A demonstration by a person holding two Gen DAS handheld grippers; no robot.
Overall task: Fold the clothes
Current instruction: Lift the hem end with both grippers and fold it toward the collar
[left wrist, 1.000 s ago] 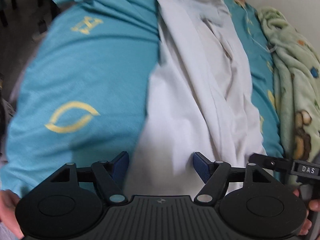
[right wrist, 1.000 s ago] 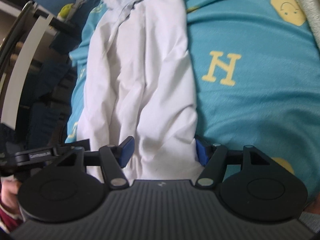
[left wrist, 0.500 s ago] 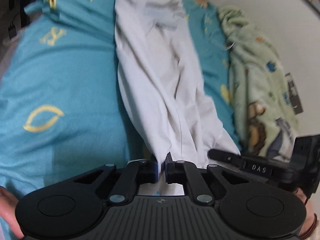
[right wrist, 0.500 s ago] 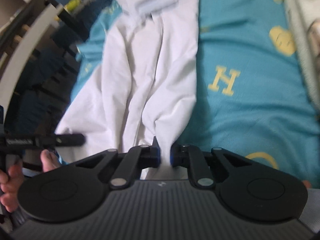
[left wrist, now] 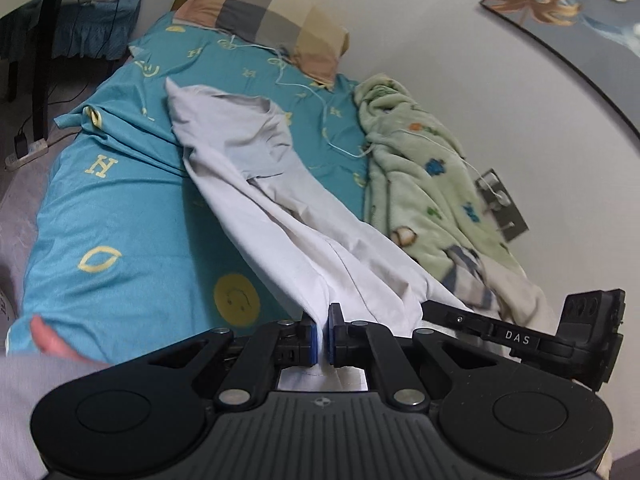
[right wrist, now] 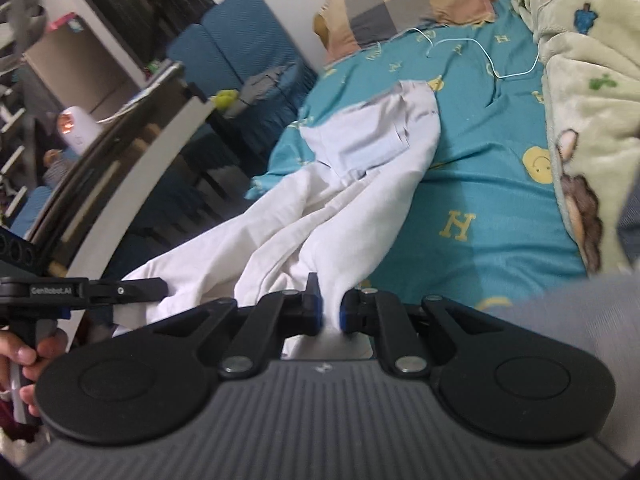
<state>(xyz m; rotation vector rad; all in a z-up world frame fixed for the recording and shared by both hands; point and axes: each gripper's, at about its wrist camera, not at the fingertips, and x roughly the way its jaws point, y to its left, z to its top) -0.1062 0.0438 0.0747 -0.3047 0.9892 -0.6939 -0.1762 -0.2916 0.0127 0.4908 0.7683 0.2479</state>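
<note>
Left tool [left wrist: 323, 334] and right tool [right wrist: 329, 312] both clamped on near hem of white garment [left wrist: 280, 208], lifted off teal bed [left wrist: 112, 216], far end resting near checked pillow [left wrist: 264, 24].

The garment [left wrist: 280, 200] is lying lengthwise along the middle of the bed [left wrist: 120, 208], its far end nearing the pillow [left wrist: 264, 20] at the head. A blanket [left wrist: 424, 184] is lying beside it, against the wall [left wrist: 420, 40].
</note>
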